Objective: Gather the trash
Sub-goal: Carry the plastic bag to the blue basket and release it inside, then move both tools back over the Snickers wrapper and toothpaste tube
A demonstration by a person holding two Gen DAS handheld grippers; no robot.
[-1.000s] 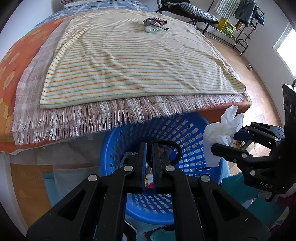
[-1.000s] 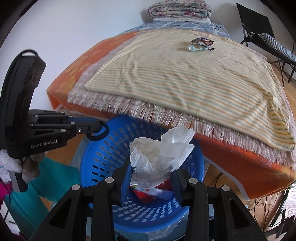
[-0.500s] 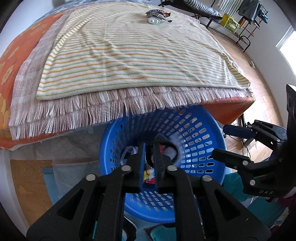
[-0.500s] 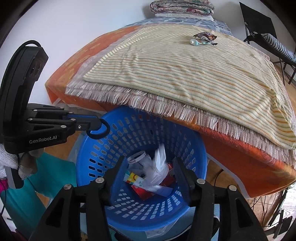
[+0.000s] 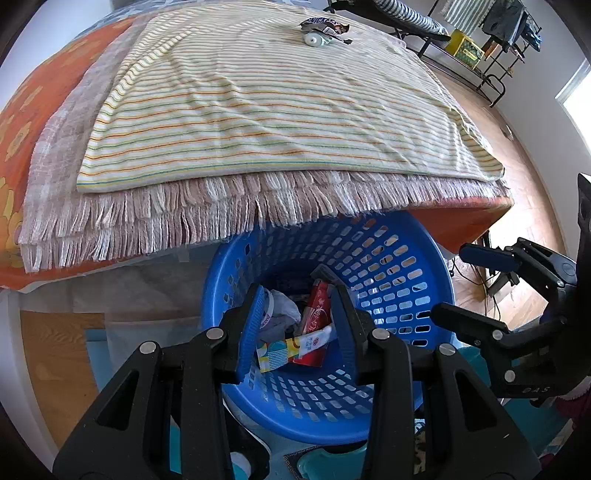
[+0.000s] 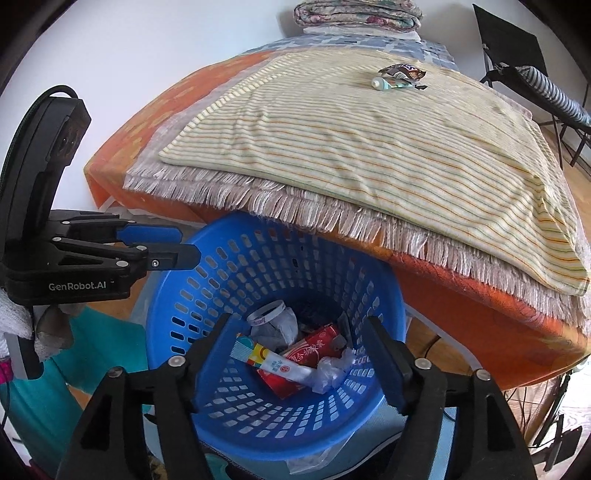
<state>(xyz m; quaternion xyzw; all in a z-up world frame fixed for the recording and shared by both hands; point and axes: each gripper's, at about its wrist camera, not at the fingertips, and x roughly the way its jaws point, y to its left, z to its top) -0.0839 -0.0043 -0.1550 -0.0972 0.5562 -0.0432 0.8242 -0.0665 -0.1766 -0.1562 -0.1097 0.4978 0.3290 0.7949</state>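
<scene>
A blue perforated basket (image 5: 399,280) (image 6: 258,266) stands on the floor against the bed's near edge and holds wrappers, a red packet (image 6: 314,350) and crumpled white tissue (image 6: 332,369). My left gripper (image 5: 297,321) is open and empty over the basket. My right gripper (image 6: 299,354) is open and empty over it too. A brown candy wrapper (image 5: 323,25) (image 6: 404,70) and a small tube (image 5: 317,38) (image 6: 388,83) lie together at the far end of the striped blanket.
The bed carries a striped cream blanket (image 5: 266,103) over a fringed throw and an orange sheet. Folded bedding (image 6: 358,14) is stacked at the far end. A folding chair (image 6: 517,55) and a drying rack (image 5: 491,29) stand on the wooden floor to the right.
My right gripper opened and the white tissue dropped into the basket. My left gripper, shut before, has opened over the basket; a dark loop seen at its fingertips is gone.
</scene>
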